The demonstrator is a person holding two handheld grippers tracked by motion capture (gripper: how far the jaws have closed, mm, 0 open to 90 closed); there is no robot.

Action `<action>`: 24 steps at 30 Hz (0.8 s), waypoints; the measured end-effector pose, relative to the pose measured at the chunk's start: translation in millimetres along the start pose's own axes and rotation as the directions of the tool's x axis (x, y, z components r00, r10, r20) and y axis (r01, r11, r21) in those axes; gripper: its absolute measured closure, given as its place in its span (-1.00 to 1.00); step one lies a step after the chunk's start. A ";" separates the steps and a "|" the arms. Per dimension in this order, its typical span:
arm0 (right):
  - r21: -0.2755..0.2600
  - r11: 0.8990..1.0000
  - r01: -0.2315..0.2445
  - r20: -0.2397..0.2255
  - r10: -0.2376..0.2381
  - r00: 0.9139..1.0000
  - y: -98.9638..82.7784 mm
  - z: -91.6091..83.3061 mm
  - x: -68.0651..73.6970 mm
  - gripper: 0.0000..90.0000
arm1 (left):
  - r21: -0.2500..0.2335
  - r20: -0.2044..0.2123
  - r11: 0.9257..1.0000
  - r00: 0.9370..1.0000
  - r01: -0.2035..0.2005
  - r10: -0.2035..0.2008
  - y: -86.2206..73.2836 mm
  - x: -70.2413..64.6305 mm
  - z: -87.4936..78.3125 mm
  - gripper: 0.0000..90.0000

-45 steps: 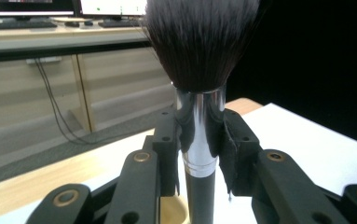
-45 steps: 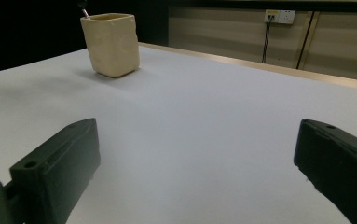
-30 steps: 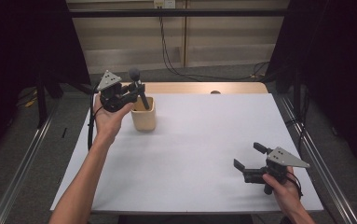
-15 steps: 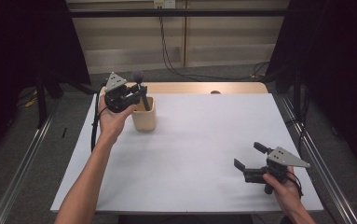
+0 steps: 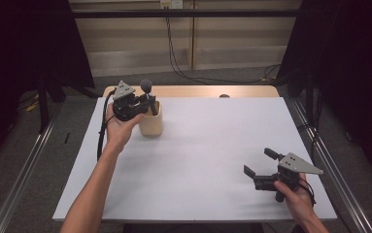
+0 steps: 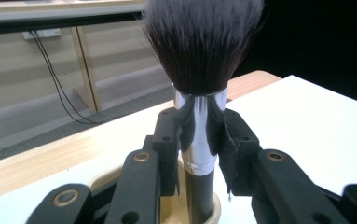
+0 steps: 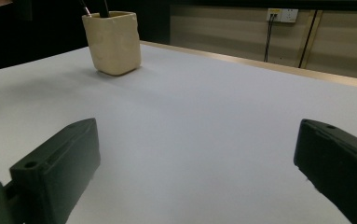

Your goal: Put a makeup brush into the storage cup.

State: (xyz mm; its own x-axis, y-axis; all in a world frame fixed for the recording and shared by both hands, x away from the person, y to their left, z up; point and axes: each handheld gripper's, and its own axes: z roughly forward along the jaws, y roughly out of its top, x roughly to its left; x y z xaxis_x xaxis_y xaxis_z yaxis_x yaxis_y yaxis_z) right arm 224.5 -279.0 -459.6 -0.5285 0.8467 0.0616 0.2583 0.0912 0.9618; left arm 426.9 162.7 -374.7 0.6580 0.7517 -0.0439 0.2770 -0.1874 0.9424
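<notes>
The makeup brush (image 6: 199, 93) stands almost upright, its long axis vertical, with the dark, soft bristle head pointing up and the black handle going down into the cream cup (image 5: 151, 121). The left gripper (image 5: 142, 103) clamps its jaws on the shiny metal ferrule of the brush. The cup sits at the far left of the white table (image 5: 212, 160); its wall looks slightly bumpy, perhaps ceramic. The bristles are dense and rounded. The right gripper (image 5: 261, 162) rests at the near right, well apart from the cup, its jaws standing wide with nothing between them.
</notes>
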 end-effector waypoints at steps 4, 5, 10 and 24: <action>0.001 1.000 0.001 -0.001 -0.001 1.000 0.0 0.0 0.3 -0.99 | 0.008 0.001 1.000 1.000 0.002 -0.002 -4.1 1.3 1.6 0.57; 0.000 1.000 0.002 -0.002 -0.002 1.000 0.0 0.1 0.4 -0.99 | 0.011 0.001 1.000 1.000 0.001 -0.001 -4.9 1.2 1.8 0.57; 0.001 1.000 -0.002 -0.005 0.002 1.000 0.0 0.7 1.0 -0.99 | 0.022 -0.003 1.000 1.000 0.003 -0.003 -9.7 1.3 5.2 0.57; -0.001 1.000 -0.003 -0.005 0.003 1.000 0.0 1.0 1.9 -0.99 | 0.042 -0.011 0.999 1.000 0.007 -0.007 -18.9 2.5 9.5 0.56</action>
State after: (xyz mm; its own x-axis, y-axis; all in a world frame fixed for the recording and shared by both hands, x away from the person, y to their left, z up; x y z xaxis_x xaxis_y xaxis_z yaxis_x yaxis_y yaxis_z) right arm 224.2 -276.9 -459.7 -0.5316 0.8444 0.0659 0.2594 0.0882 0.9617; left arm 430.0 162.0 -395.8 0.6485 0.7598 -0.0466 0.3108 -0.2083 0.9274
